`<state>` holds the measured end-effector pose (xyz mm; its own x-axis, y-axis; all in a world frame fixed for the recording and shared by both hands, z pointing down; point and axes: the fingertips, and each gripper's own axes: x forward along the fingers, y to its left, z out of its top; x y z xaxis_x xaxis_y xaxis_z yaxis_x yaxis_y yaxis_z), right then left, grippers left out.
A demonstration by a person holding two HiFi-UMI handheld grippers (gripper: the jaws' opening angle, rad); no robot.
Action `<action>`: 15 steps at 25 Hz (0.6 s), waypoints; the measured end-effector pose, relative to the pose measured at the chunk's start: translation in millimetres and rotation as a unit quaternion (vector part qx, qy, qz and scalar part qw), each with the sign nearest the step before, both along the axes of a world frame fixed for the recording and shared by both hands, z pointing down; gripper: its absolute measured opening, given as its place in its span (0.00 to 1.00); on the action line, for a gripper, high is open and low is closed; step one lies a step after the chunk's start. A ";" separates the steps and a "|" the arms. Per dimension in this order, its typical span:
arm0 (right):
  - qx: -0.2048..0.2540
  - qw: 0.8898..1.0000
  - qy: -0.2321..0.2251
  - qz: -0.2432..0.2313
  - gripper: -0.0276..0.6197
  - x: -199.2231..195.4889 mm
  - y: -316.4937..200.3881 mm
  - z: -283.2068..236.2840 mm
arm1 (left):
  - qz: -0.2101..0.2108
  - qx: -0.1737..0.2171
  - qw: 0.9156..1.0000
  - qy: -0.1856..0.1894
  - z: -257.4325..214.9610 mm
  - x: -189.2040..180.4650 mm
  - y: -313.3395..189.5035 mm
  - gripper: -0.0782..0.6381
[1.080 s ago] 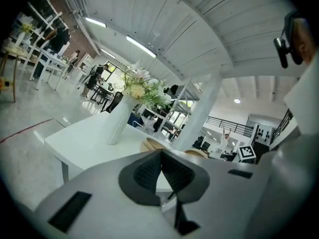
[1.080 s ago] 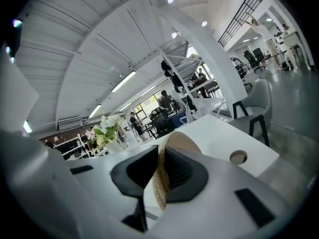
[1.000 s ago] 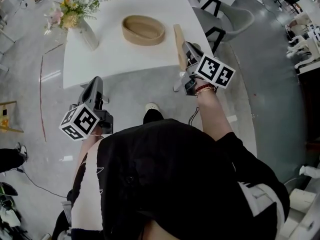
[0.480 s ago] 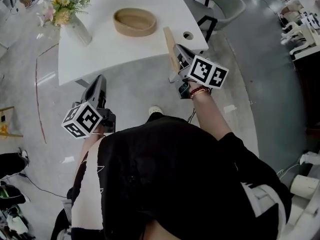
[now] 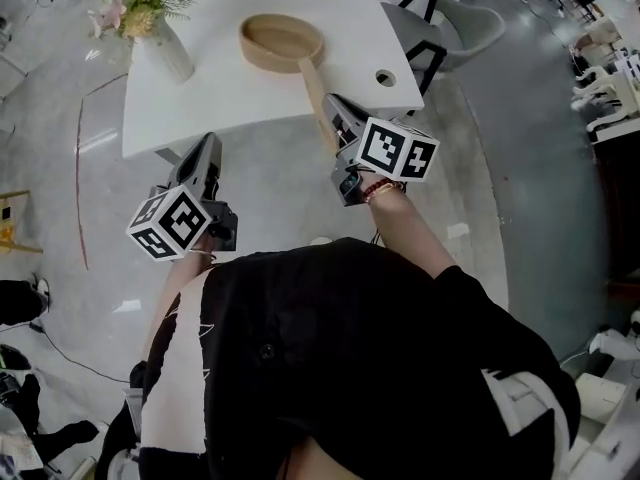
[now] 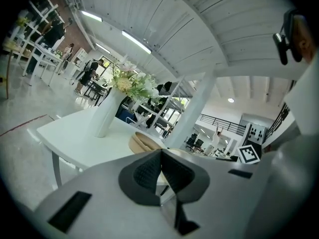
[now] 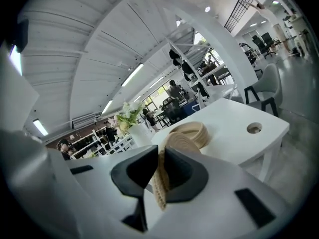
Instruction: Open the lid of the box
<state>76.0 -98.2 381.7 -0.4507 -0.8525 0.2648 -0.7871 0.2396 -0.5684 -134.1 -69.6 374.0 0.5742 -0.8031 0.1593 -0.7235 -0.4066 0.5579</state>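
Observation:
An oval wooden box (image 5: 282,41) stands open on the white table (image 5: 210,93). Its flat wooden lid (image 5: 313,86) is seen edge-on, off the box and just in front of it, over the table's near edge. My right gripper (image 5: 333,116) is shut on the lid; in the right gripper view the lid (image 7: 162,180) sits upright between the dark pads (image 7: 182,171), with the box (image 7: 193,131) behind it. My left gripper (image 5: 203,153) hangs below the table's front edge, shut on nothing, pads (image 6: 149,172) together, and the box (image 6: 143,142) shows beyond them.
A white vase of flowers (image 5: 160,38) stands at the table's left end. A round cable hole (image 5: 385,78) is in the table's right part. Grey chairs (image 5: 450,23) stand behind the table at the right. Grey floor lies below both grippers.
My right gripper has carried the lid leftward, from right of the box to just in front of it. The left gripper has shifted only slightly.

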 end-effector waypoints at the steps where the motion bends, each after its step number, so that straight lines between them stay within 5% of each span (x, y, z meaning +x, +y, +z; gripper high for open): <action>1: 0.000 1.000 -0.004 -0.007 0.11 -3.1 -2.3 -2.2 | -0.004 0.002 1.000 0.001 -2.2 1.8 -1.6 0.12; 15: 0.034 0.996 -0.016 -0.075 0.12 -18.5 -24.2 -39.0 | -0.042 0.029 0.999 -0.002 -30.1 24.2 -11.6 0.12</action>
